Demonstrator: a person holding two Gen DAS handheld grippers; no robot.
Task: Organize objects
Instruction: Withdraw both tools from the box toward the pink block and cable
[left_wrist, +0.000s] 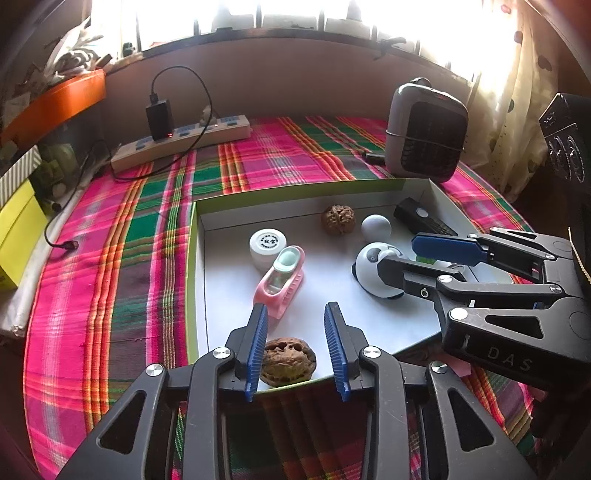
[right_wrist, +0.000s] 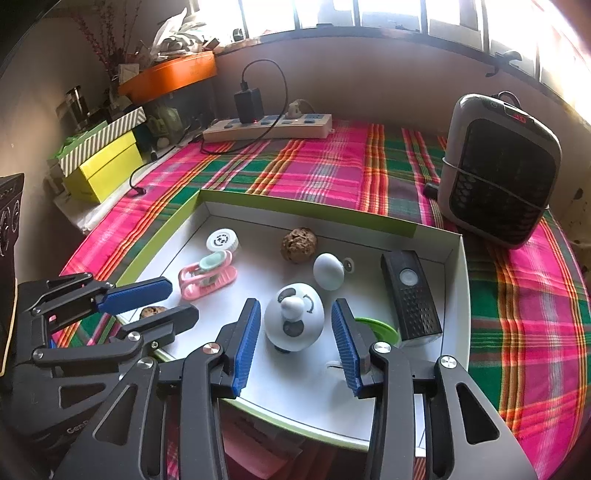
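Note:
A shallow white box with green outer walls (left_wrist: 199, 258) lies on the plaid cloth. My left gripper (left_wrist: 296, 317) stands open around a brown walnut (left_wrist: 288, 362) at the box's near edge, with a gap on the walnut's right side. My right gripper (right_wrist: 295, 303) is open astride a white round toy with black patches (right_wrist: 293, 325), its pads clear of it. Also in the box are a second walnut (right_wrist: 298, 244), a white ball (right_wrist: 328, 271), a white jar (right_wrist: 221, 240), a pink holder (right_wrist: 207, 275), a black device (right_wrist: 410, 295) and a green lid (right_wrist: 380, 328).
A grey heater (right_wrist: 498, 170) stands at the back right of the cloth. A power strip (right_wrist: 266, 127) with a black charger and cable lies along the back wall. A yellow box (right_wrist: 107, 170) and an orange tray (right_wrist: 170, 75) sit at the left.

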